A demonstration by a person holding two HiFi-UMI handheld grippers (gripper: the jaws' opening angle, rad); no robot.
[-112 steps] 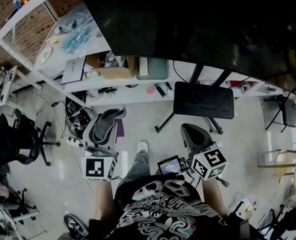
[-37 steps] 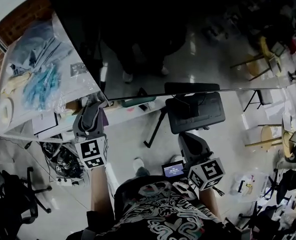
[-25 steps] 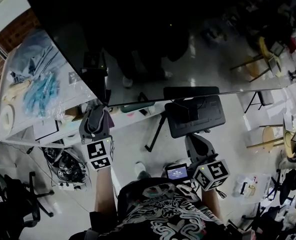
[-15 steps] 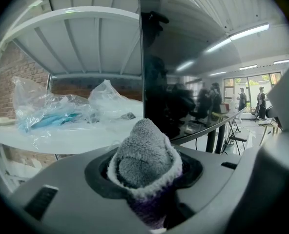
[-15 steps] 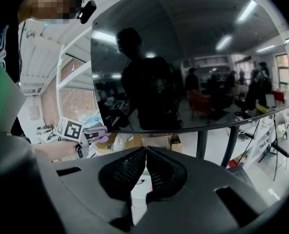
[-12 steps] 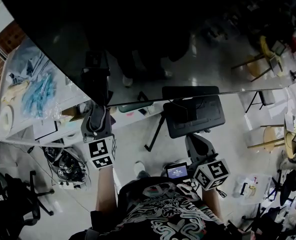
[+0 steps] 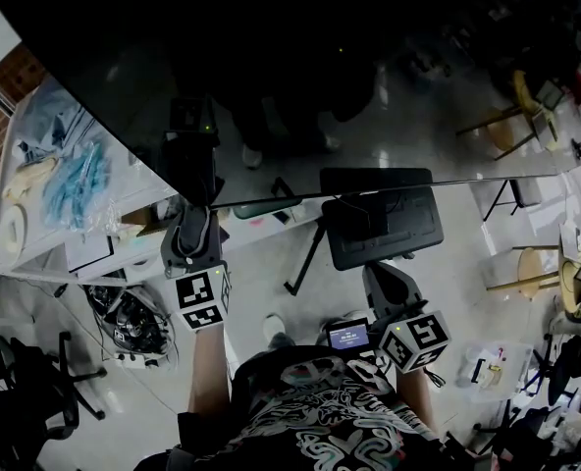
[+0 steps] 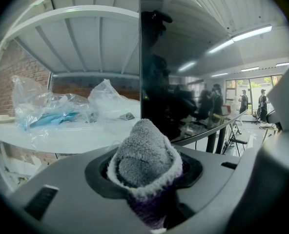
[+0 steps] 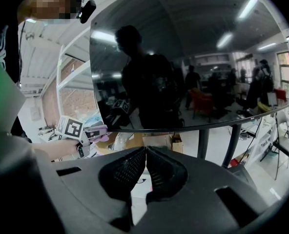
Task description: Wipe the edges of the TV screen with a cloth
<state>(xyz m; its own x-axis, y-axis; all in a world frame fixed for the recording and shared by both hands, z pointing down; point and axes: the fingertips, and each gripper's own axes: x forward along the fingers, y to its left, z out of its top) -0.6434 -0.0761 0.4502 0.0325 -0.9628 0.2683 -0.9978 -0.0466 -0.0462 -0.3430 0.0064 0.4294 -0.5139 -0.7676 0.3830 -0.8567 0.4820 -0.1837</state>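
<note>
The left tongs (image 7: 194, 228) grip the cloth (image 8: 144, 156) by the TV screen (image 7: 369, 77) corner, the right tongs (image 9: 145, 170) are closed and empty; press evenly along the edge.

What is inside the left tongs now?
A bunched grey cloth, purple lower down, fills the left tongs. It covers their inner faces, so these cannot be seen. Its tip points at the TV screen edge.
</note>
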